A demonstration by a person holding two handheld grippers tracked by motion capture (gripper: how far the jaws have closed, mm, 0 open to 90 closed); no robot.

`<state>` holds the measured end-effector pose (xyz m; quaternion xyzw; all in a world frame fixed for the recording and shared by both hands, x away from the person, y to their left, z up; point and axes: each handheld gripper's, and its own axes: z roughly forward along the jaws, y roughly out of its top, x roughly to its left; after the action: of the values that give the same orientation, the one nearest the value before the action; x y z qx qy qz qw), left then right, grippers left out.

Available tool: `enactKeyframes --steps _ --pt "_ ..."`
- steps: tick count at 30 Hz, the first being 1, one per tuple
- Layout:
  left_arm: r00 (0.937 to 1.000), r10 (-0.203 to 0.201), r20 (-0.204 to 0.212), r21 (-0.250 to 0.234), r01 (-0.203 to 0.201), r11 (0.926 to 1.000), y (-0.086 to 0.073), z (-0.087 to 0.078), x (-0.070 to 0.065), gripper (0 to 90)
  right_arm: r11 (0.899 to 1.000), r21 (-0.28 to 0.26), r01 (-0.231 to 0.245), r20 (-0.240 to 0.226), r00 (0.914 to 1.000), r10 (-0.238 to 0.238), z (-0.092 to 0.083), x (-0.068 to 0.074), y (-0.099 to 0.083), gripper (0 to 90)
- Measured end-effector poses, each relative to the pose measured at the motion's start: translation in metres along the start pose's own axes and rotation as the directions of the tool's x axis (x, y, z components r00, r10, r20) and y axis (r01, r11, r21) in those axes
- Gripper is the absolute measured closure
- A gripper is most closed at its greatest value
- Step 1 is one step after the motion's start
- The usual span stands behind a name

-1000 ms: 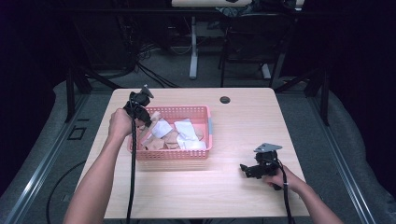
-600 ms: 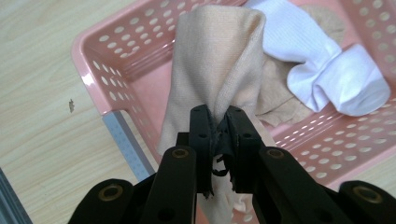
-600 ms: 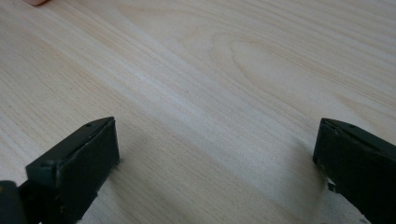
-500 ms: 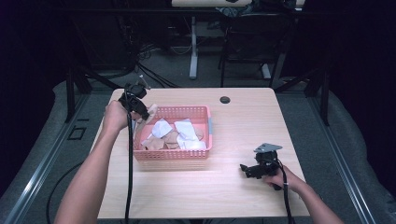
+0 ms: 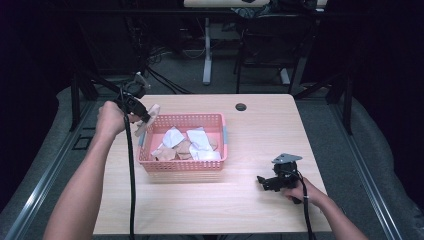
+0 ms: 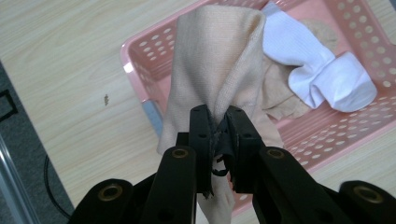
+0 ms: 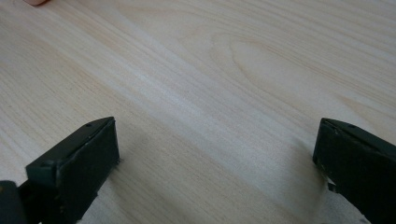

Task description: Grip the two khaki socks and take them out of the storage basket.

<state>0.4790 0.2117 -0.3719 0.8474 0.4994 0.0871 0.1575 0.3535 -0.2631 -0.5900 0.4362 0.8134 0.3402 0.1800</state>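
The left gripper [image 6: 218, 122] pinches a beige sock [image 6: 217, 60] above the pink basket [image 5: 182, 167], perhaps its corner. The right gripper [image 7: 217, 163] rests wide open on the table [image 7: 224, 70]

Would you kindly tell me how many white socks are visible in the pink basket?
2, possibly more hidden. One ribbed white sock lies toward the left of the pink perforated plastic basket; another white sock lies right of centre. Beige socks beneath may cover others.
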Motion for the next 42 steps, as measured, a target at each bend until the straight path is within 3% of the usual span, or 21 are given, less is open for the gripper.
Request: enactKeyframes --steps 13,24,30,42 --pt "0.9982 -0.053 -0.027 -0.006 0.053 0.9986 -0.024 -0.016 0.028 81.8 1.0 -0.001 -0.001 -0.001 1.0 0.001 0.0 0.0 0.0 0.0" --pt "0.9894 -0.139 -0.041 0.0 0.139 0.9903 -0.05 -0.02 0.057 81.7 1.0 -0.001 -0.001 -0.001 1.0 0.001 0.0 0.0 0.0 0.0" --pt "0.9809 -0.191 -0.04 0.004 0.191 0.9816 -0.064 -0.015 0.071 81.6 1.0 0.003 0.002 0.005 1.0 -0.002 0.0 0.0 0.0 0.0" --pt "0.9707 -0.238 -0.035 0.042 0.239 0.9701 -0.085 0.004 0.087 81.5 1.0 0.002 0.007 0.001 1.0 -0.007 0.0 0.0 0.0 0.0"
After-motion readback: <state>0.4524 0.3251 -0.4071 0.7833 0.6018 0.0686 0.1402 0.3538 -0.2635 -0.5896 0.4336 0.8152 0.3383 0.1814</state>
